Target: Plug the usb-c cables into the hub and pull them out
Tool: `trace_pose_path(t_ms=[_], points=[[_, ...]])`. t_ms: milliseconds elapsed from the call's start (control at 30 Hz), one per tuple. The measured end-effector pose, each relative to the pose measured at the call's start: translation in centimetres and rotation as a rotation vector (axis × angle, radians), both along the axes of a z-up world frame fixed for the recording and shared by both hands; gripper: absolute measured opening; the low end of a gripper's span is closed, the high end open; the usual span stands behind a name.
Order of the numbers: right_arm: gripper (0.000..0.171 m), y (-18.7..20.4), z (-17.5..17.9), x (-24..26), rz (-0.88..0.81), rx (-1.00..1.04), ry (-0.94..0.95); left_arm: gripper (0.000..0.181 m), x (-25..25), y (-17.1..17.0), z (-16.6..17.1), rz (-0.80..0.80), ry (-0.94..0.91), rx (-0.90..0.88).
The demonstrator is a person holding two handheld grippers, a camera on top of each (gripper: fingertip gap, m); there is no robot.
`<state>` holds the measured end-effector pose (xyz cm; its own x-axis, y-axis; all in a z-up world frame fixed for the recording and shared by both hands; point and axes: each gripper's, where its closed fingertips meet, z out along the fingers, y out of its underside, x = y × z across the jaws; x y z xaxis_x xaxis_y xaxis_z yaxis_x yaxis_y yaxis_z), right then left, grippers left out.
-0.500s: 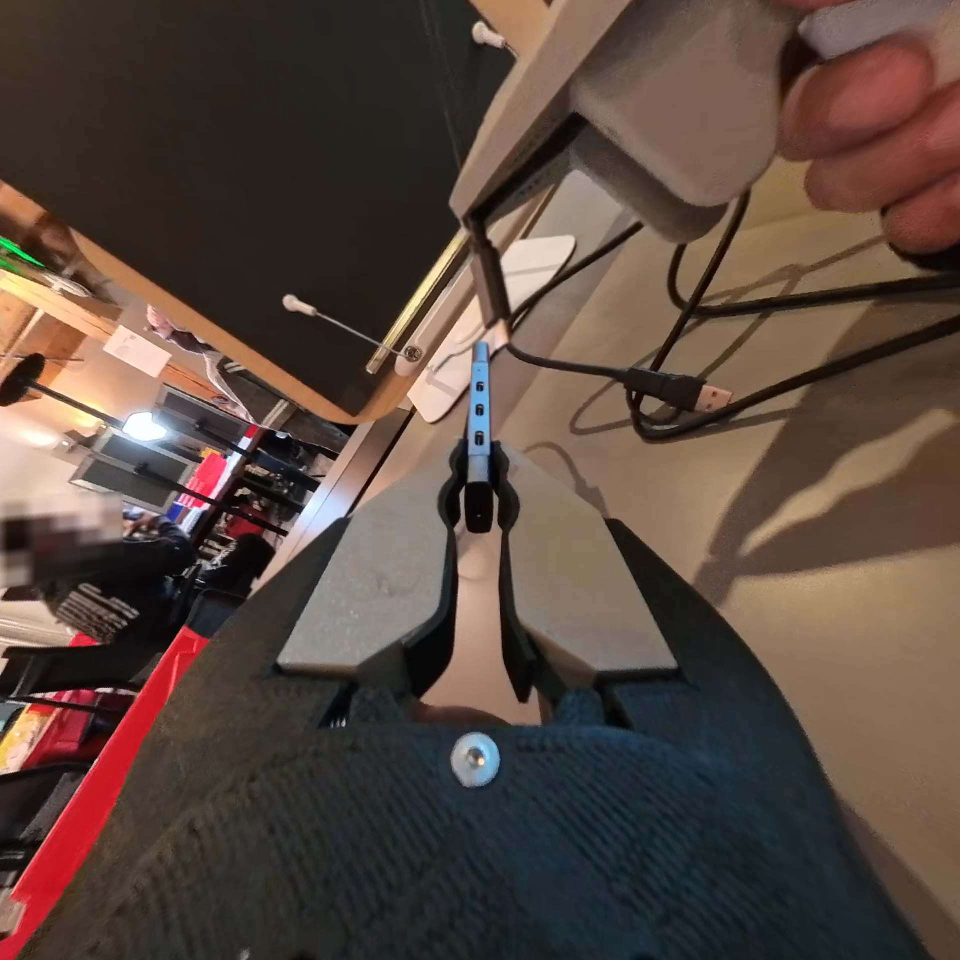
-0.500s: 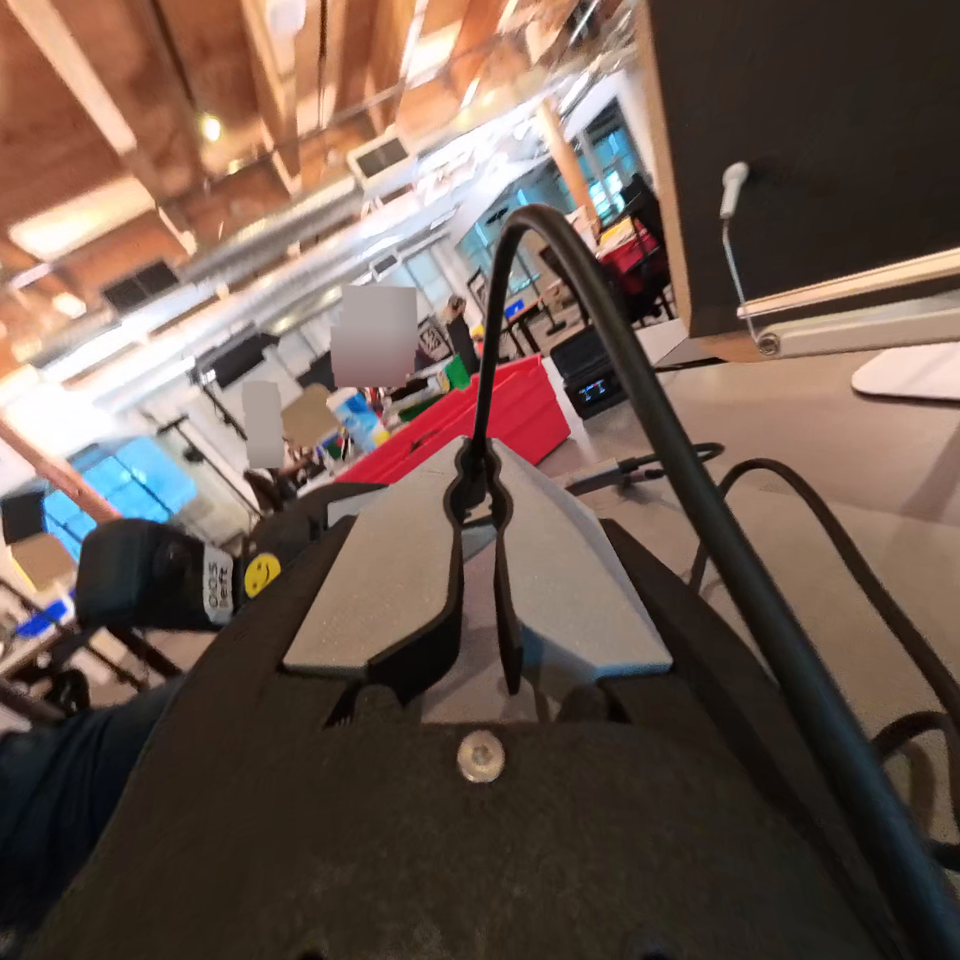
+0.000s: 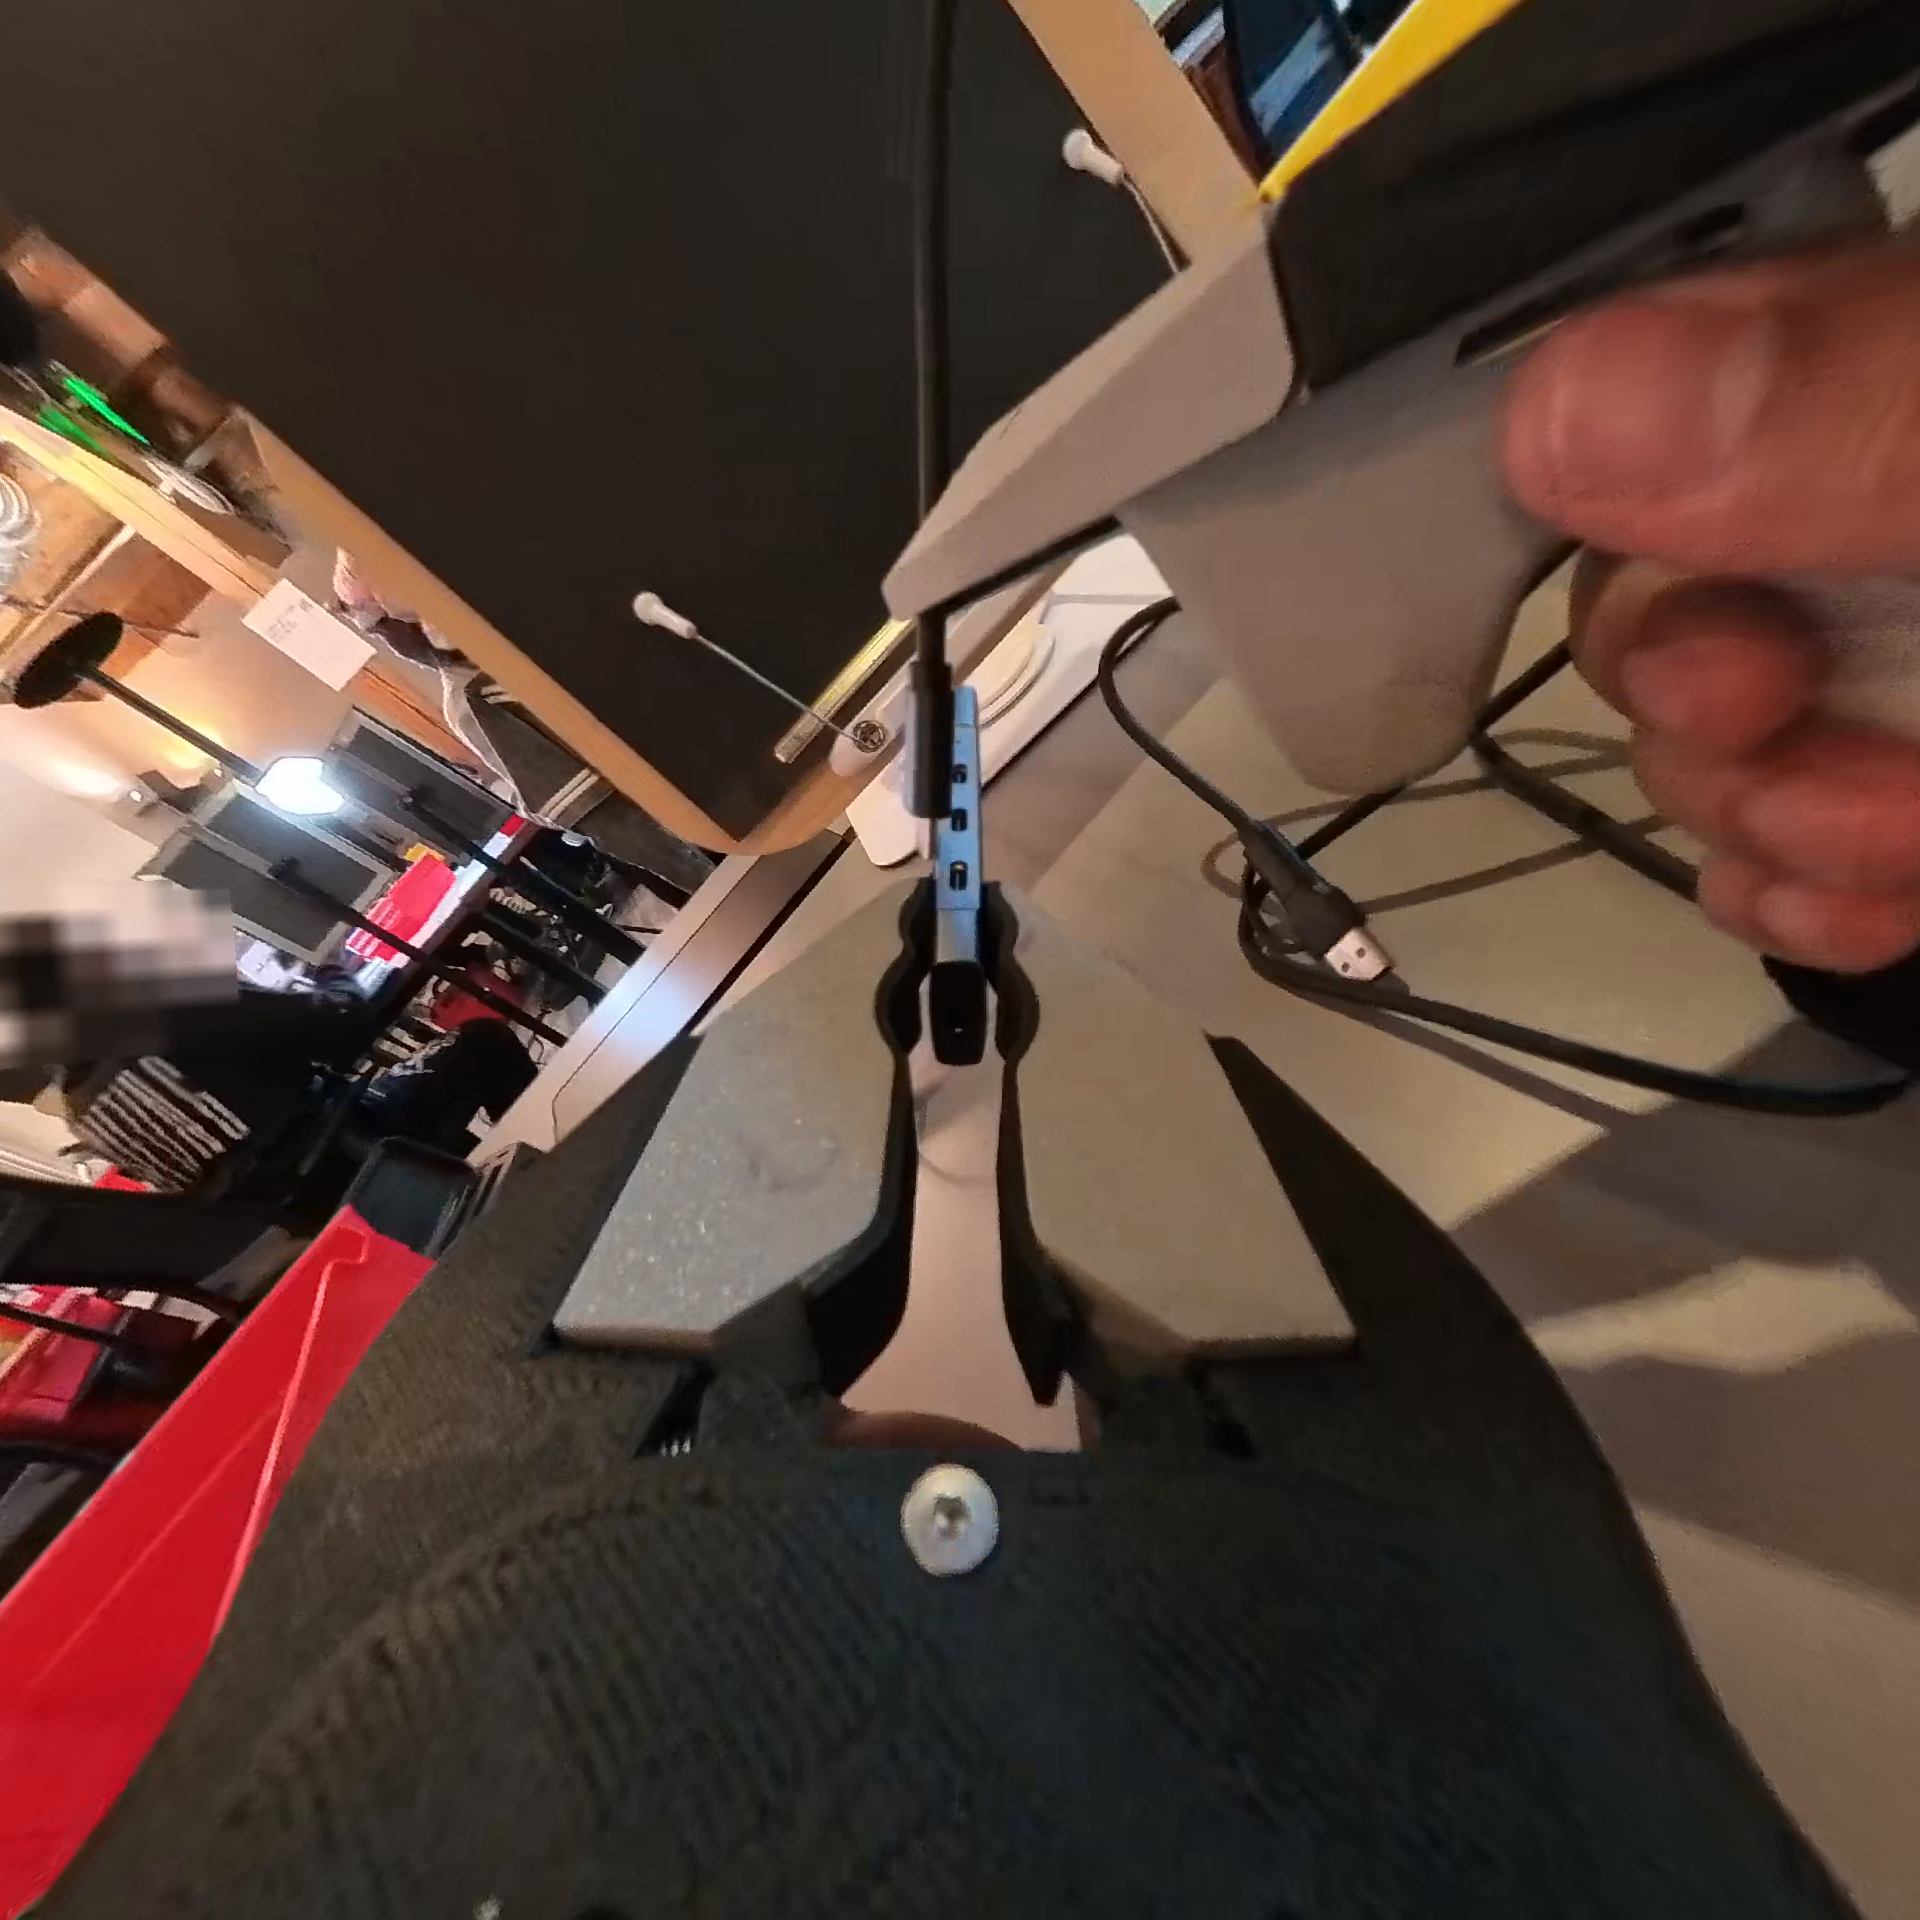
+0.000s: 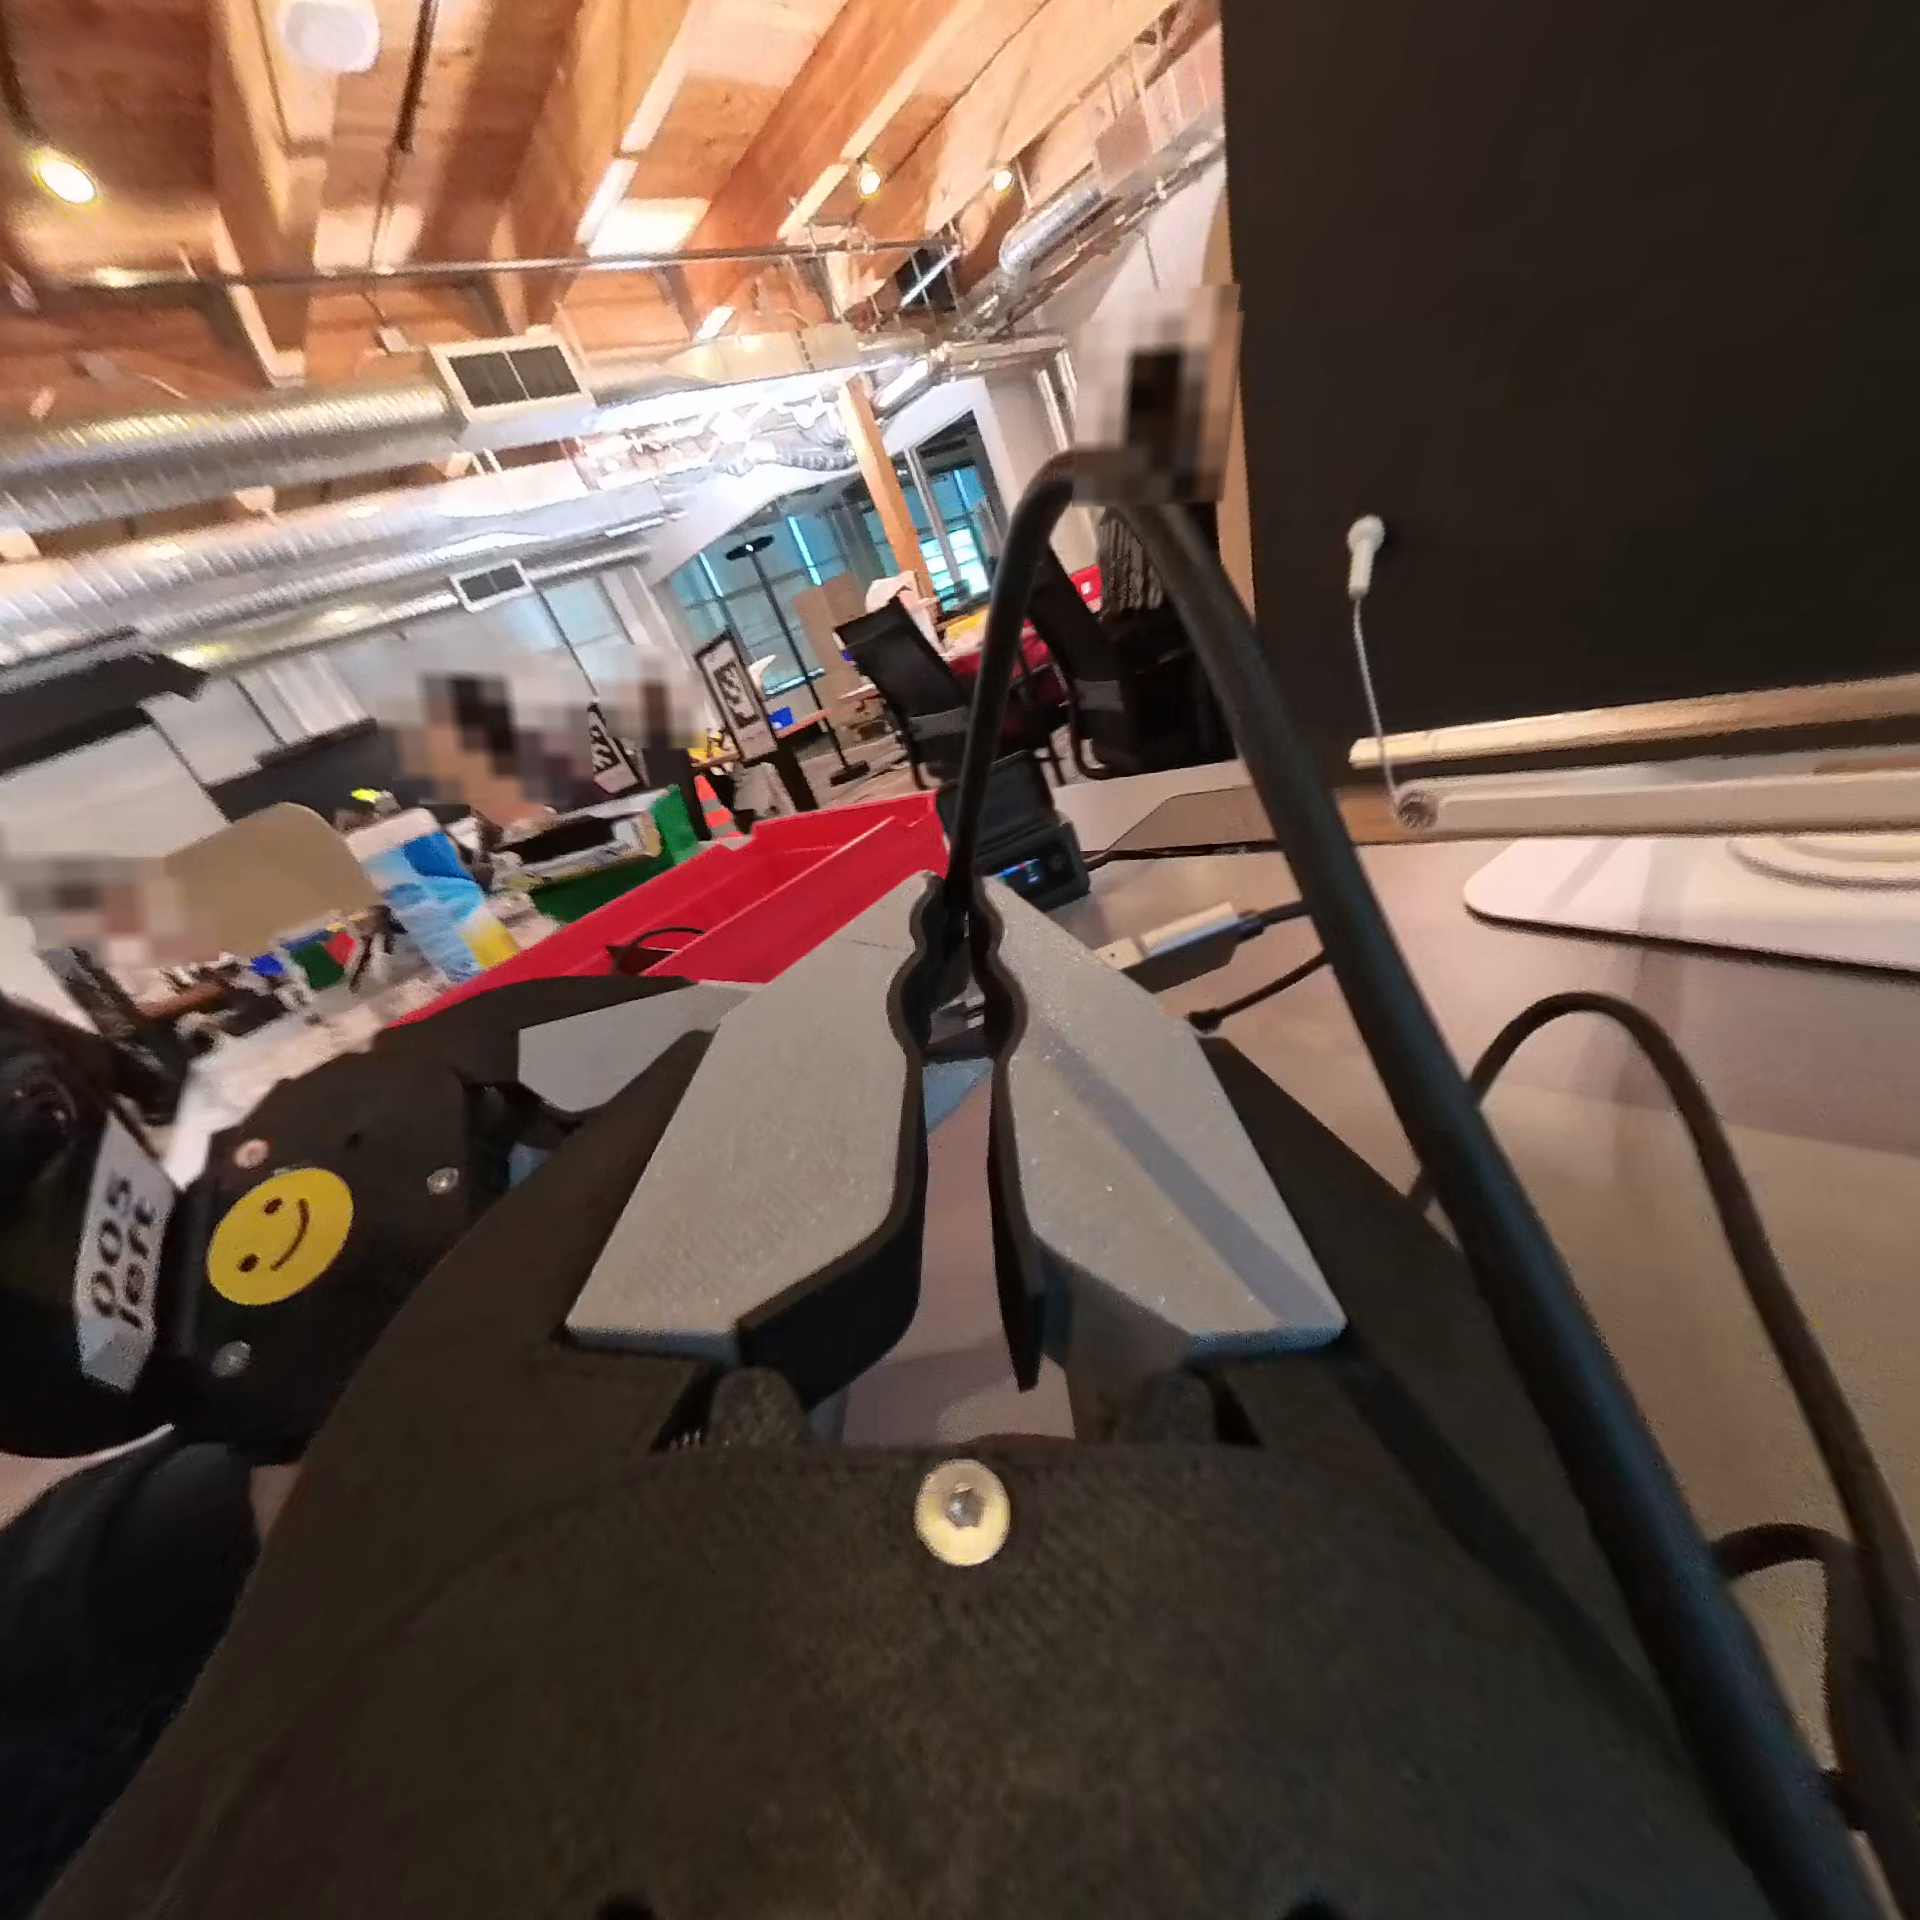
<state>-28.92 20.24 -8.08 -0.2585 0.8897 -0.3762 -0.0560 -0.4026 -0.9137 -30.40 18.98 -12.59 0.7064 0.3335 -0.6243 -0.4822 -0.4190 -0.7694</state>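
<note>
The hub is pinched in the left tongs above the counter. The right tongs, pinching a USB-C cable, have closed in since half a second ago; its plug now touches the hub's far port, so insertion looks underway.

slim blue-grey metal hub: smooth, satin
thin black usb-c cable: smooth rubbery plastic
grey gripper fingers: grainy, matt plastic
grey tabletop: smooth, matt

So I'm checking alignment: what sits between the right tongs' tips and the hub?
Only the black USB-C plug, pinched by the right tongs, reaching the hub; left wrist view.
</note>
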Motion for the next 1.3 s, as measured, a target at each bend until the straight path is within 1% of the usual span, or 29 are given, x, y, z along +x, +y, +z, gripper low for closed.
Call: trace_pose_path(t_ms=[133,233,467,633,1000,1300], points=[[0.001,-0.2,0.6,0.3,-0.065,0.124,0.024,0.006,-0.1,-0.1,0.1,0.001,-0.019,0.010],[0.001,-0.2,0.7,0.5,-0.094,0.161,0.027,0.006,-0.1,-0.1,0.1,0.004,-0.020,0.012],[0.001,0.3,0.3,0.2,-0.128,0.091,0.002,0.006,-0.1,-0.1,0.3,0.025,0.012,0.016],[0.001,0.3,0.5,0.1,-0.155,0.105,0.012,0.006,-0.2,-0.2,0.4,0.026,0.006,0.022],[0.001,0.1,0.1,-0.2,-0.183,0.065,-0.002,0.006,-0.3,-0.2,0.4,0.042,0.011,0.019],[0.001,-0.6,0.2,0.3,-0.094,0.123,0.017,0.006,-0.2,-0.7,1.2,0.054,0.025,0.034]])
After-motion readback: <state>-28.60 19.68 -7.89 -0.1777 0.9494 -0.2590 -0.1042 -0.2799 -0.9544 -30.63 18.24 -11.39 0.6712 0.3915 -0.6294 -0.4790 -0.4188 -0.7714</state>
